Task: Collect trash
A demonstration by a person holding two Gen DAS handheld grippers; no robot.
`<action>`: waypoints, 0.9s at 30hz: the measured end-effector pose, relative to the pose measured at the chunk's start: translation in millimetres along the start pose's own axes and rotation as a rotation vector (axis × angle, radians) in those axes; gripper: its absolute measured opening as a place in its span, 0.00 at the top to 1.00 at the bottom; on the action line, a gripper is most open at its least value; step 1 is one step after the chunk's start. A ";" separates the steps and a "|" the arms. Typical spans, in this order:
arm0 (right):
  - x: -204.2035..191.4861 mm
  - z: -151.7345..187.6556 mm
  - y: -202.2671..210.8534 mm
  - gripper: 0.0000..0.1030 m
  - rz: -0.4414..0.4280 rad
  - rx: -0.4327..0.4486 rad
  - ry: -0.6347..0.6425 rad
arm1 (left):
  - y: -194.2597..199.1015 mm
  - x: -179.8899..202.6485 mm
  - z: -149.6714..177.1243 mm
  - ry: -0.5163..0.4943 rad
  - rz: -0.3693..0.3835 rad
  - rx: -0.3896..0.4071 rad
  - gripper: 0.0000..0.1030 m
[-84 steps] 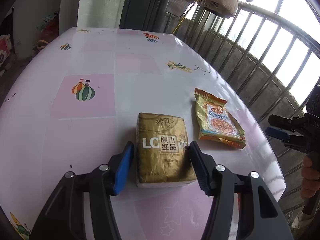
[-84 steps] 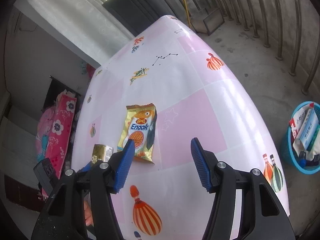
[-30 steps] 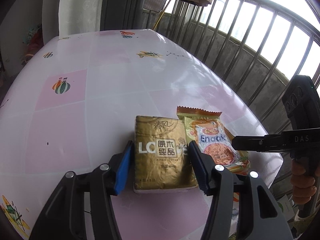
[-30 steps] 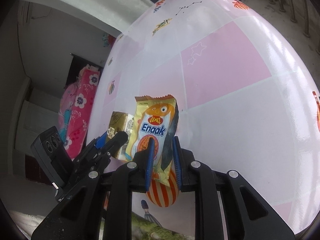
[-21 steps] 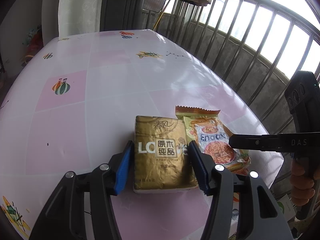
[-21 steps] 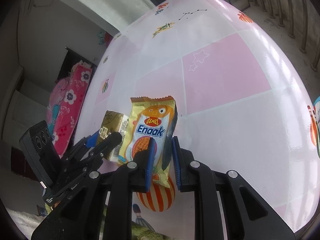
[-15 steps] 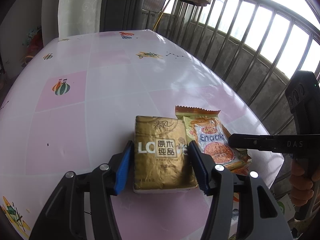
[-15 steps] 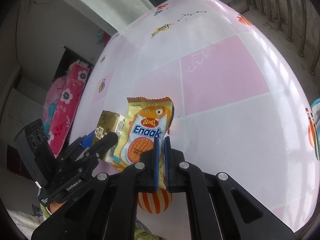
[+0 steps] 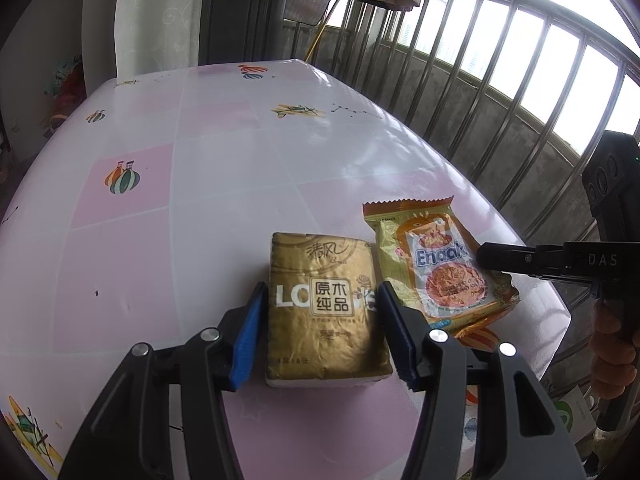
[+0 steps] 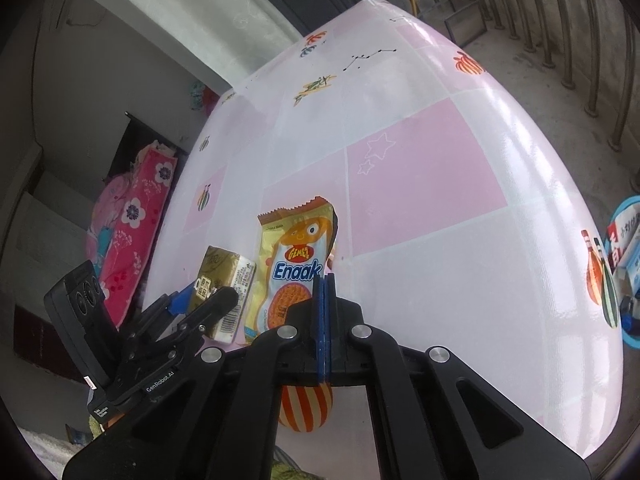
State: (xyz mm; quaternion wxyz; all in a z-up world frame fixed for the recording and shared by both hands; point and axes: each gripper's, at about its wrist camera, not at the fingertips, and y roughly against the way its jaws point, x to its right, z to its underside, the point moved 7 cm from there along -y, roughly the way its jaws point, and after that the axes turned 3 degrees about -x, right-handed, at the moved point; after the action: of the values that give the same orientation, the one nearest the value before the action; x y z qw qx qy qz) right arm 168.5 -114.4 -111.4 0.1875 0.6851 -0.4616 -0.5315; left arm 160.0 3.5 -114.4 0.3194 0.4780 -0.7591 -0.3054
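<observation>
Right gripper (image 10: 324, 280) pinches the orange-yellow Enaak snack wrapper (image 10: 295, 268); left gripper (image 9: 320, 312) gapes around — perhaps touching — the gold tissue pack (image 9: 326, 308), blue plastic bin (image 10: 626, 276) beyond the pink-and-white table (image 10: 424, 168).

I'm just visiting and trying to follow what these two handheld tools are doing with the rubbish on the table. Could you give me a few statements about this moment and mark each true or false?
1. The right gripper has its jaws shut on the snack packet. True.
2. The left gripper is clamped tight on the tissue pack. False: its jaws stand open on either side of the pack.
3. The tissue pack and the snack packet are side by side near the edge of the table. True.
4. The snack packet is already in the blue bin. False: it is still over the table, and the bin stands on the floor beside it.
</observation>
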 end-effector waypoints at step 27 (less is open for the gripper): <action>14.1 -0.4 3.0 0.96 0.081 0.015 0.006 | 4.9 3.1 -3.3 -0.006 -0.008 0.016 0.49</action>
State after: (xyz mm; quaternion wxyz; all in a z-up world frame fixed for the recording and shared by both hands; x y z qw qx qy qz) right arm 167.7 -127.8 -116.8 0.2048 0.6688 -0.4925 -0.5180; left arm 158.9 1.9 -108.0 0.3120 0.4825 -0.7607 -0.3018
